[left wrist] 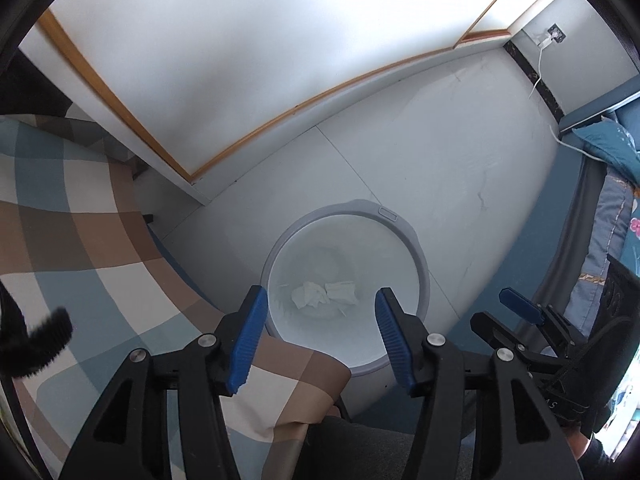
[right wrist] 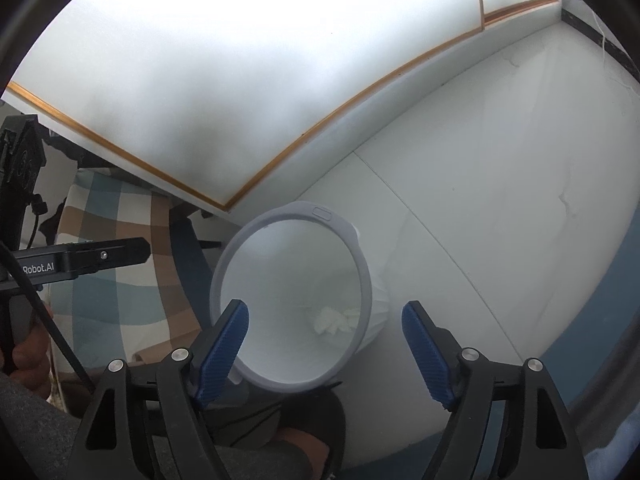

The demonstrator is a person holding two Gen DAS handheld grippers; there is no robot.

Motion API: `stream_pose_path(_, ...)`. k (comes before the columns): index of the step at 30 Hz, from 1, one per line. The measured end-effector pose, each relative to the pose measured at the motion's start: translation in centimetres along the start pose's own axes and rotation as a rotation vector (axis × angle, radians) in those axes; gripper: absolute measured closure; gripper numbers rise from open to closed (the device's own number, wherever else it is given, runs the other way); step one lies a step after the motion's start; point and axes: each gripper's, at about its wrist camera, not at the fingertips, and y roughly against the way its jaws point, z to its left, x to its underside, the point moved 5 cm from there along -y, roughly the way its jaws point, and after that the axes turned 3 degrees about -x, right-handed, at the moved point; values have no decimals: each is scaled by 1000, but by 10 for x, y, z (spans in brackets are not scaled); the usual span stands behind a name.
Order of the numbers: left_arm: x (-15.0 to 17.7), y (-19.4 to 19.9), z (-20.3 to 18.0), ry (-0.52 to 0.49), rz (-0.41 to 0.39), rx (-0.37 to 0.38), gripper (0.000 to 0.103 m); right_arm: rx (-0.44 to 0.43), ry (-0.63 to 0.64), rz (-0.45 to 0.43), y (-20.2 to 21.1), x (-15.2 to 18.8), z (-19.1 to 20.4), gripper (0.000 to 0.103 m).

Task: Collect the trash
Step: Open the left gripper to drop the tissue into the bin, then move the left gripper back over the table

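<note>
A round white trash bin with a grey rim (left wrist: 400,227) stands on the pale floor, and crumpled white paper wads (left wrist: 324,295) lie at its bottom. My left gripper (left wrist: 320,340) hangs open above the bin's mouth with nothing between its blue pads. In the right wrist view the same bin's rim (right wrist: 296,210) sits just ahead, the paper wads (right wrist: 334,320) visible inside. My right gripper (right wrist: 326,354) is open over the bin's near rim and holds nothing. The right gripper's blue finger (left wrist: 520,304) also shows at the right of the left wrist view.
A checked brown, blue and white cloth (left wrist: 80,220) drapes over a surface left of the bin. A white wardrobe with wooden trim (left wrist: 240,80) stands behind. A blue bed edge with patterned bedding (left wrist: 608,208) lies at the right. A person's hand (right wrist: 28,356) grips the left tool.
</note>
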Motion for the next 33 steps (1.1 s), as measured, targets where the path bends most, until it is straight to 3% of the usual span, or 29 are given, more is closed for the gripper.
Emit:
stream_pose_path(9, 22, 70, 32, 125, -202, -36, 52, 5, 37, -84, 45, -11, 28, 22)
stream_pose_path(13, 42, 117, 51, 193, -329, -64, 51, 11, 117, -172, 83, -20, 61, 22)
stream_pose_path(17, 65, 166, 79, 279, -457, -93, 39, 17, 196, -278, 124, -31, 97, 23)
stream_pose_path(19, 76, 188, 92, 314, -512, -96, 38, 9, 246, -344, 147, -36, 123, 23)
stream_pose_path(22, 94, 219, 110, 351, -589, -142, 36, -20, 311, -425, 180, -37, 160, 23)
stream_pose_path(24, 107, 241, 119, 371, -639, -183, 26, -40, 355, -472, 198, -34, 187, 23)
stream_pose_path(26, 122, 262, 134, 394, -701, -256, 23, -81, 400, -513, 213, -28, 219, 22)
stream_pose_path(28, 139, 279, 146, 412, -751, -322, 18, -133, 436, -521, 224, -21, 245, 20)
stream_pose_path(30, 154, 293, 156, 425, -786, -345, 12, -195, 479, -529, 233, -10, 276, 18)
stream_pose_path(33, 182, 309, 178, 478, -839, -362, 11, -262, 557, -538, 238, 14, 319, 11)
